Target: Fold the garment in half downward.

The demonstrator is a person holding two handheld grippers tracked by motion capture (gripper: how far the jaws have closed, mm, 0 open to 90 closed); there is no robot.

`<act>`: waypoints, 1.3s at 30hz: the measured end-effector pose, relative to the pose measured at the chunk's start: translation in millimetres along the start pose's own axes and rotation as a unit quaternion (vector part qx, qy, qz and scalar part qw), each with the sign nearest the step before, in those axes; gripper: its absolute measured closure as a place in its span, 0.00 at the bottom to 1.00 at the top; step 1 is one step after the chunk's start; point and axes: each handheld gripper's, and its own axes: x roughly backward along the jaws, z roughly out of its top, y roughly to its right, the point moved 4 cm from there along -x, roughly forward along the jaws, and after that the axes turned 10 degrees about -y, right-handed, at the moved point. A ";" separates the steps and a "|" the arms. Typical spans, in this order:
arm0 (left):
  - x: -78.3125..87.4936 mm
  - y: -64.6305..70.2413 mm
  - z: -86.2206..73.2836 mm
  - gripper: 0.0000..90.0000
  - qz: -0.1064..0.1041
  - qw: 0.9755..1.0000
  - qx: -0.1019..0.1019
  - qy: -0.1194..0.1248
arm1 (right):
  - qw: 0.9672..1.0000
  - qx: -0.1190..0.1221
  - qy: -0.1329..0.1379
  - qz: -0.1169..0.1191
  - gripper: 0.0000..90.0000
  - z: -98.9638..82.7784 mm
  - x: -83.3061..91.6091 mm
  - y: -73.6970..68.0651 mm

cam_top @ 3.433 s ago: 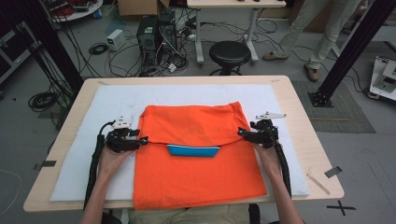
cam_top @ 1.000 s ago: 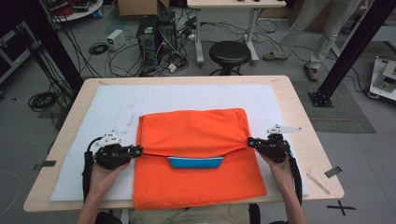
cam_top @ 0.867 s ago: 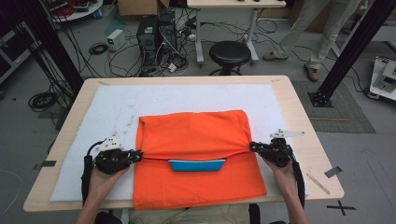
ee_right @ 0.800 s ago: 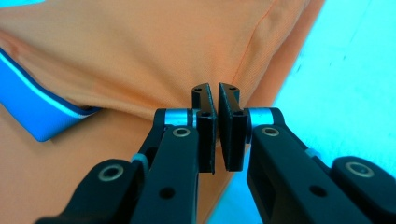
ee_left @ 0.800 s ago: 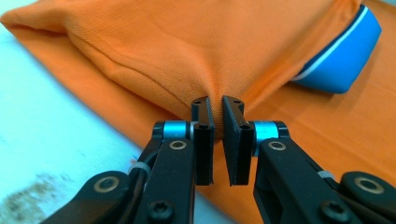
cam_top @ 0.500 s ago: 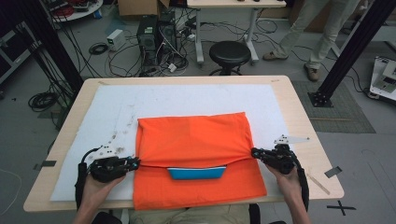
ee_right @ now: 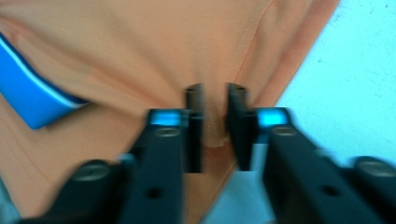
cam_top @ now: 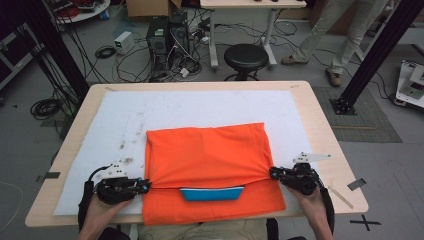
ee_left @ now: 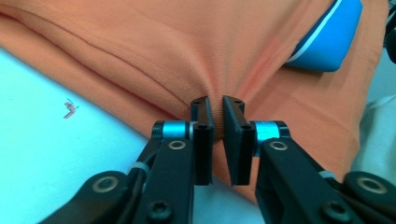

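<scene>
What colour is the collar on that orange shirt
Blue with a thin white stripe; the collar shows best in the left gripper view.

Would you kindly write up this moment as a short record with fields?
Work: folding an orange shirt on a white mat
Shirt: upper part folded toward the person, blue collar showing below the fold
Left gripper: at the fold's left end, jaws just opened a little, cloth between them
Right gripper: at the fold's right end, jaws just opened a little, cloth between them
Table: wooden, carries the mat
</scene>
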 end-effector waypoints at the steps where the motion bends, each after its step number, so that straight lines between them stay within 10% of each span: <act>1: 1.7 -2.4 1.8 0.73 0.007 1.000 0.003 0.005 | 1.000 -0.004 0.003 0.001 0.67 1.9 0.1 0.3; 16: 27.2 -47.8 52.7 0.44 0.076 0.995 0.020 0.068 | 0.997 -0.015 0.048 -0.059 0.36 66.1 0.5 26.7; 26: -0.1 -86.5 92.8 0.44 0.124 0.991 0.039 0.041 | 0.996 -0.024 0.033 -0.075 0.37 107.9 -15.8 47.0; 39: -24.4 -111.7 96.3 0.44 0.128 0.989 0.069 0.019 | 0.997 -0.049 -0.002 -0.064 0.38 129.0 -57.1 69.9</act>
